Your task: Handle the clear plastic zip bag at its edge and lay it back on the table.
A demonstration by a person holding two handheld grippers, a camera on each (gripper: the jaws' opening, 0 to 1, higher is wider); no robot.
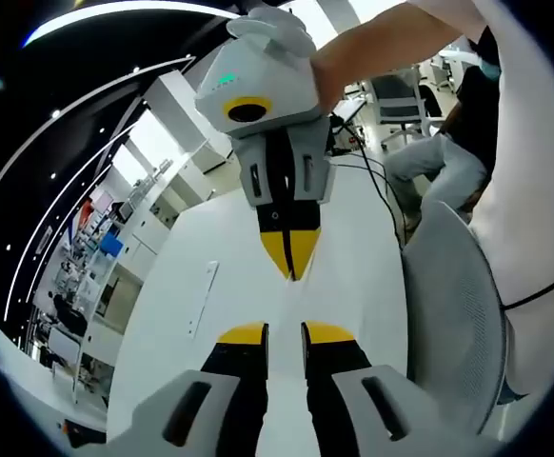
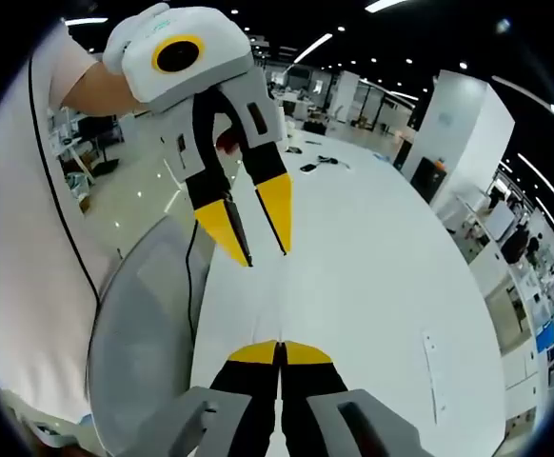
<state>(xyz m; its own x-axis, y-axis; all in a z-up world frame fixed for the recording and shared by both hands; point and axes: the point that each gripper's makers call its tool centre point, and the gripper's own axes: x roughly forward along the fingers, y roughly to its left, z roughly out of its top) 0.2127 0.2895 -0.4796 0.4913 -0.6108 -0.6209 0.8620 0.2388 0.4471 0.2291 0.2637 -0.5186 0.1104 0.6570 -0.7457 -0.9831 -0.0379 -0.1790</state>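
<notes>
My left gripper (image 1: 285, 331) hovers over the white table (image 1: 353, 257) with a narrow gap between its yellow tips and nothing visible in it. Facing it, my right gripper (image 1: 291, 265) points down with its tips pressed together. In the right gripper view my right gripper (image 2: 279, 352) is shut, and my left gripper (image 2: 266, 253) hangs opposite with its jaws spread. A faint narrow strip (image 1: 201, 300) (image 2: 432, 376) lies flat on the table (image 2: 372, 267) off to the side. I cannot tell whether it is the clear bag's zip edge. No bag shows between any jaws.
A grey mesh chair (image 1: 448, 314) (image 2: 139, 324) stands against the table's side, next to a person in a white top (image 1: 534, 190) (image 2: 20, 238). Black cables (image 1: 377, 186) and small items (image 2: 310, 164) lie at the table's far end. Office desks stand beyond.
</notes>
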